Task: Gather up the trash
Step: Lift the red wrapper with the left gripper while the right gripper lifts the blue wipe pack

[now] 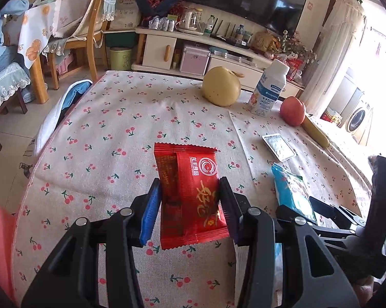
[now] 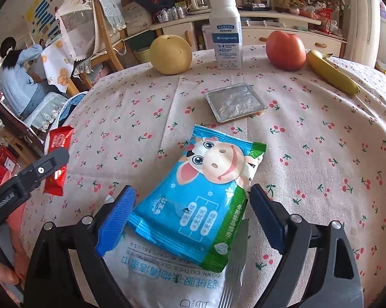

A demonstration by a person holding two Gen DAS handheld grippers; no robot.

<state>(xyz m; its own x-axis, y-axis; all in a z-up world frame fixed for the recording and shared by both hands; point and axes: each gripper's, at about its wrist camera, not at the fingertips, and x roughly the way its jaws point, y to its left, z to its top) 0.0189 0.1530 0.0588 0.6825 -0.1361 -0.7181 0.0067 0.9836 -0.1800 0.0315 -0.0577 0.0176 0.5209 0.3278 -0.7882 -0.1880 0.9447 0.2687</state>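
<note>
A cherry-print tablecloth (image 2: 308, 133) covers the living-room table: three fruits, one bottle (image 2: 225, 30), perhaps four wrappers. The left gripper (image 1: 190, 200) pinches the red wrapper (image 1: 190, 195); the right gripper (image 2: 193, 220) brackets the blue pack (image 2: 205, 192), grip unclear.

Bright daylight, blown-out window glare right; sharp focus, strong fisheye edges.

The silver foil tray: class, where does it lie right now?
In the right wrist view the silver foil tray lies flat mid-table on the cherry-print cloth, just beyond the blue cow-print packet and nearer than the white bottle.
</note>
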